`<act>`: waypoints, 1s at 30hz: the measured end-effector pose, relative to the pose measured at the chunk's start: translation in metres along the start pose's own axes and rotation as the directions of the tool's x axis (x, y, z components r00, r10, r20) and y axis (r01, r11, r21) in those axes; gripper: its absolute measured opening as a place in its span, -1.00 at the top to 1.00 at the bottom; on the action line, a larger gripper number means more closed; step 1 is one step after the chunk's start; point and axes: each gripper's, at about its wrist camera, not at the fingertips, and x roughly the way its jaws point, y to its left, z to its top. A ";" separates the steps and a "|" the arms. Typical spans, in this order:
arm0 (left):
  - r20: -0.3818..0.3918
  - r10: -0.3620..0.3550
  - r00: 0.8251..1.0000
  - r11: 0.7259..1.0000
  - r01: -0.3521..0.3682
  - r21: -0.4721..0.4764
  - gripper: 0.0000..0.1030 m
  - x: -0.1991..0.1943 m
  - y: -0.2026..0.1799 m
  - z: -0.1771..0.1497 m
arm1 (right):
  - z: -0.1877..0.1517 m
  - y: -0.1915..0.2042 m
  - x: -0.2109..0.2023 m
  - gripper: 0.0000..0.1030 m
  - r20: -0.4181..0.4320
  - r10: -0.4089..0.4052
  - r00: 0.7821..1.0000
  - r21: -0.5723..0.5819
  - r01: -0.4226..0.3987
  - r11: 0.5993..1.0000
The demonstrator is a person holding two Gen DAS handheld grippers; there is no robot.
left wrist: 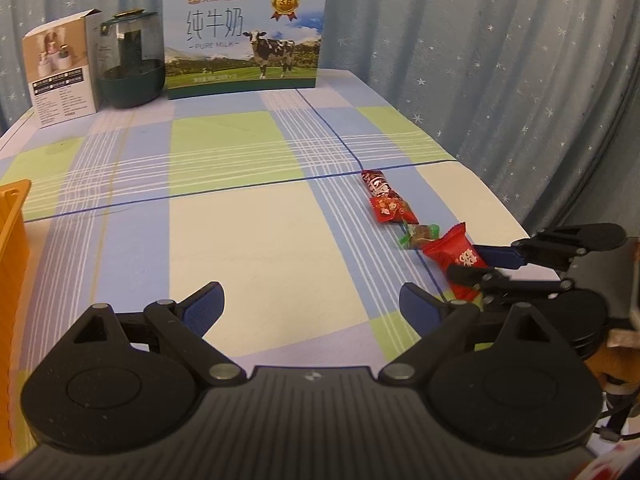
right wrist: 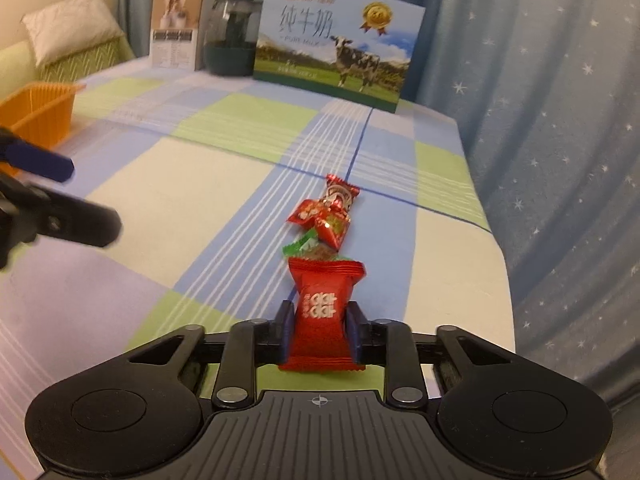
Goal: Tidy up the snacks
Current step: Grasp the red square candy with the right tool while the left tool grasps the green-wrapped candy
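1. Red snack packet (right wrist: 321,312), white characters on its face: clamped between the two blue pads of my right gripper (right wrist: 321,330), one pad pressed to each long side; the packet's crimped far end points away from me, over the checked tablecloth (right wrist: 224,208)
2. Green-wrapped candy (right wrist: 308,247): lying on the cloth just beyond the held packet's far end, partly hidden behind it
3. Small red packets (right wrist: 320,220): next in the same line, touching or overlapping the green one
4. Red packet with white print (right wrist: 342,192): farthest of the row, lying along the blue stripe of the cloth
5. My right gripper, seen from the left wrist view (left wrist: 476,264): closed on the red snack packet (left wrist: 460,254) near the table's right edge
6. My left gripper (left wrist: 310,302): jaws spread wide, nothing between the pads, held over the cloth to the left of the candy row and well apart from it
7. Orange basket (right wrist: 38,110): at the left edge of the table, well away from the snacks
8. Milk carton with cow picture (left wrist: 244,38): upright at the far edge
9. Dark green appliance with clear tank (left wrist: 132,62): just left of the carton
10. White product box (left wrist: 62,70): left of the appliance
11. Star-print blue curtain (left wrist: 480,60): behind and to the right of the table
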 end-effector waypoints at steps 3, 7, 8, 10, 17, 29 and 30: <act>0.003 -0.005 1.000 1.000 0.005 0.002 -0.81 0.003 0.001 0.001 | 0.004 -0.013 -0.007 0.57 0.027 -0.031 0.999 0.061 0.030 0.998; 0.002 -0.004 1.000 1.000 0.004 0.001 -0.81 0.006 0.002 0.002 | 0.014 -0.034 0.006 0.57 -0.008 -0.082 0.997 0.131 0.082 0.988; 0.001 -0.002 1.000 1.000 0.002 0.001 -0.81 0.007 0.003 0.002 | 0.017 -0.036 0.011 0.57 -0.023 -0.088 0.996 0.134 0.090 0.987; 0.001 -0.002 1.000 1.000 0.002 0.007 -0.81 0.008 0.004 0.002 | 0.021 -0.037 0.019 0.58 -0.053 -0.079 0.995 0.138 0.086 0.987; -0.003 -0.018 1.000 1.000 0.018 0.017 -0.81 0.018 0.009 0.001 | 0.028 -0.019 0.015 0.59 -0.027 0.161 0.987 0.145 -0.155 0.977; 0.026 -0.122 0.992 0.992 0.121 0.040 -0.20 0.060 -0.021 0.014 | 0.007 -0.050 -0.002 0.59 0.018 0.020 1.000 0.340 -0.026 0.940; 0.029 -0.124 0.992 0.992 0.123 0.042 -0.20 0.065 -0.025 0.015 | 0.004 -0.051 -0.004 0.59 0.020 0.014 1.000 0.348 -0.021 0.937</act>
